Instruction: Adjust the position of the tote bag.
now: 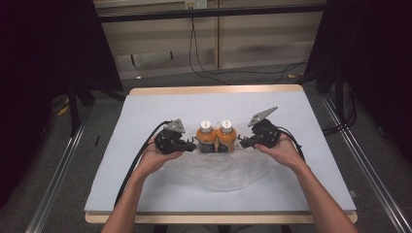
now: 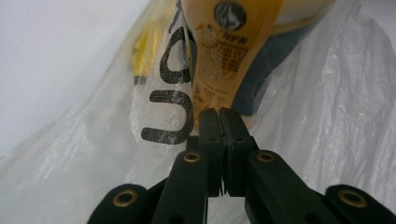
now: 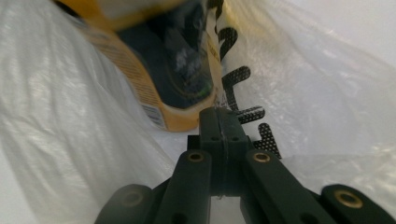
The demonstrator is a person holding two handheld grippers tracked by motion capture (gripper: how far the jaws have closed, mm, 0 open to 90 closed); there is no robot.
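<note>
Two orange bottles with white caps, one (image 1: 205, 134) beside the other (image 1: 226, 133), stand upright inside a clear plastic bag (image 1: 218, 170) on the white-covered table (image 1: 145, 111). My left gripper (image 1: 193, 144) is at the bag's left side by the left bottle. In the left gripper view its jaws (image 2: 219, 112) are shut, pinching the printed bag film (image 2: 168, 98) in front of a bottle (image 2: 233, 51). My right gripper (image 1: 241, 142) is at the bag's right side. In the right gripper view it (image 3: 219, 111) is likewise shut on the film (image 3: 60, 116) beside a bottle (image 3: 173, 70).
The bag's loose part spreads toward the table's near edge (image 1: 218, 216). Metal rails (image 1: 359, 165) run along both sides of the table on the floor. Cables (image 1: 204, 68) lie on the floor behind it, with dark curtains (image 1: 43, 58) at both sides.
</note>
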